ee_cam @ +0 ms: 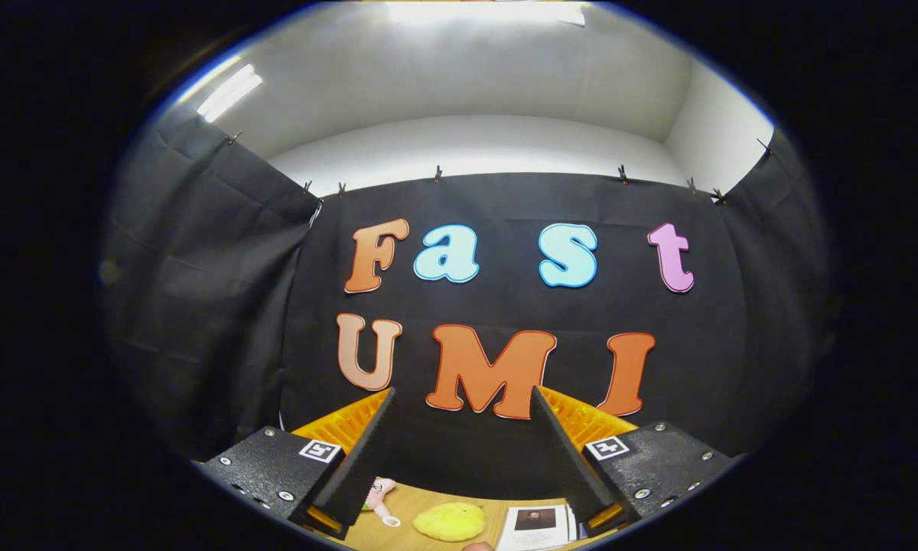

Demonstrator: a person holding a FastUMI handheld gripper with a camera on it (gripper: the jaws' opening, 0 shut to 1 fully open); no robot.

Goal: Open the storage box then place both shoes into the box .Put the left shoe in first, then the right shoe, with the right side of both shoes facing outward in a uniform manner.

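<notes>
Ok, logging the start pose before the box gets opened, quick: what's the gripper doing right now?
Hand-held gripper: open, holding nothing, fingers spread and raised toward the booth wall, with the wooden table and a yellow plush toy below between them.

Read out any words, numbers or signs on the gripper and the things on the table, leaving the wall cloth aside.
Gripper, fingers open and empty, above the table: no words. It has two square code markers, which are patterns, not text.
Printed sheet on the table beside one finger: it shows a dark picture, and any print is too small to read.
Yellow soft toy and pink toy: no text visible.
</notes>
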